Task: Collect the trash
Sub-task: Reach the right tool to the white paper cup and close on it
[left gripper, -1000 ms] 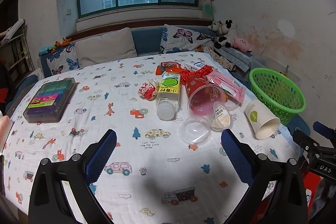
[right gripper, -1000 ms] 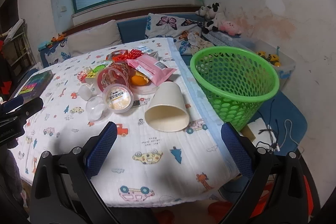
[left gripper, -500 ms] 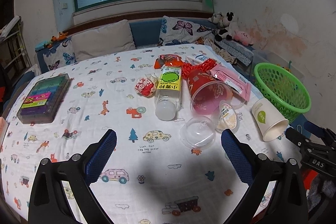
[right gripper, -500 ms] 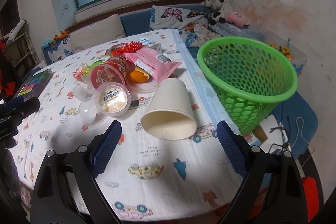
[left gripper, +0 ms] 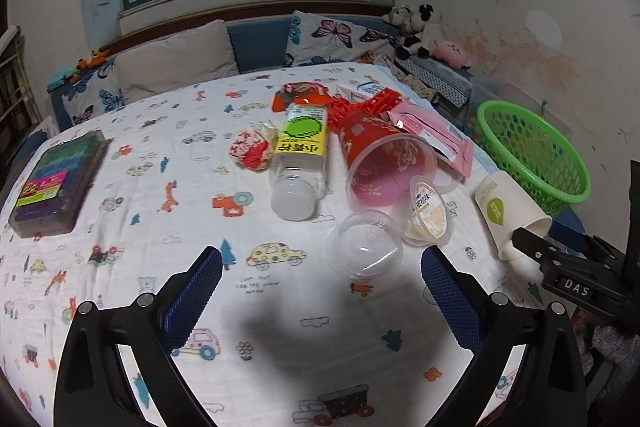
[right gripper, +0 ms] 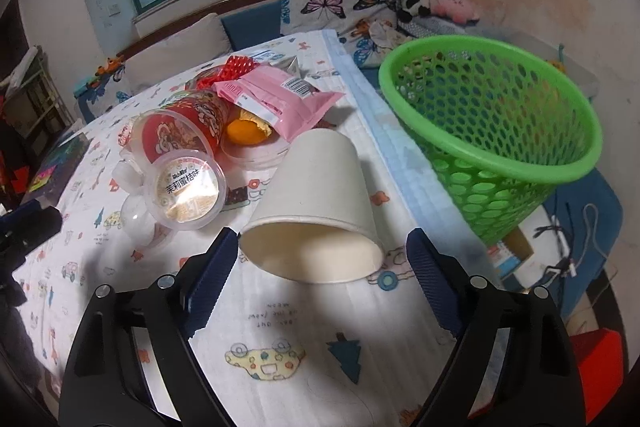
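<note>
Lining up on the litter, I had both tools angled down over the table, its cartoon-print cloth spread under everything and running back toward a cushioned window seat with butterfly pillows. Just off the table's far right edge stood the green basket, empty as far as I could see and, I judged, placed there to take the trash. Nearest it lay the white paper cup, tipped on its side with its mouth toward me. My right hand-held gripper straddled that mouth, its jaws having just been closing in, yet the pads stood clear of the rim, so nothing was gripped. My left hand-held gripper hung open and empty short of a clear plastic dome lid. Beyond that sat a toppled red cup, a lemon drink bottle, a pink wrapper and a sealed jelly tub, all clustered together.
</note>
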